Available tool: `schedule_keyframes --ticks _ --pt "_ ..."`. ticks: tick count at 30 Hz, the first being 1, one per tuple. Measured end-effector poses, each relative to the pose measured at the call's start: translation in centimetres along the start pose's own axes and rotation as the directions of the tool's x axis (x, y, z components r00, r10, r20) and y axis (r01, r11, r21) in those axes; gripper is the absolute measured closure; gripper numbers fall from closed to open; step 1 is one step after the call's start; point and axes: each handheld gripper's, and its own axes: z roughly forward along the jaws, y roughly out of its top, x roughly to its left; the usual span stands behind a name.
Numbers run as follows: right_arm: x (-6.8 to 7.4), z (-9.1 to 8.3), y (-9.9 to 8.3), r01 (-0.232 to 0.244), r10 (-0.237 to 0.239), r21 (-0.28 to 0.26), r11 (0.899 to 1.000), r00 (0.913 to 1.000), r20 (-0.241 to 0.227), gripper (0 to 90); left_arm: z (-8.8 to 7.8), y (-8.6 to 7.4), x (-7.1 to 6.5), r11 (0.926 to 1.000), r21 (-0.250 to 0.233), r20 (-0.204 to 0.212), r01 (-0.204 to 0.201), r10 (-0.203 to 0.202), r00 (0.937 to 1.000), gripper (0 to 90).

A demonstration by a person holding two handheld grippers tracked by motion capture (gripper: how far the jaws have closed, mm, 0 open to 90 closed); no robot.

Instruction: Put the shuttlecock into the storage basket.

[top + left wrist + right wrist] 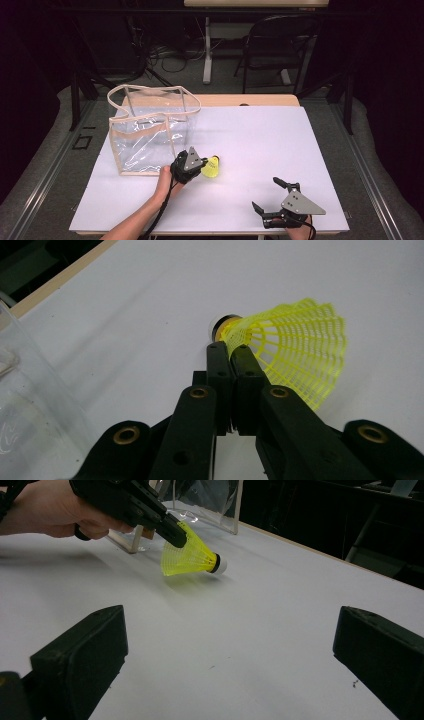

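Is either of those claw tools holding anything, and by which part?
The left gripper pinches the yellow shuttlecock by its mesh skirt, near the cork end. The right gripper holds nothing.

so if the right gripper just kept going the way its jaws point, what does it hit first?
Probably the yellow shuttlecock, which the left gripper holds by its skirt. Bare white table lies between. The right gripper is open; depth is uncertain.
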Motion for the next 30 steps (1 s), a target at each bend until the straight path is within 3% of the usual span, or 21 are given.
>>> schedule_keyframes --ticks 30 --pt "0.0 0.0 0.0 0.001 -0.001 -0.001 1.000 1.0000 0.001 0.8 -1.9 1.0 0.2 0.9978 -0.066 -0.033 -0.010 0.008 0.9994 88.8"
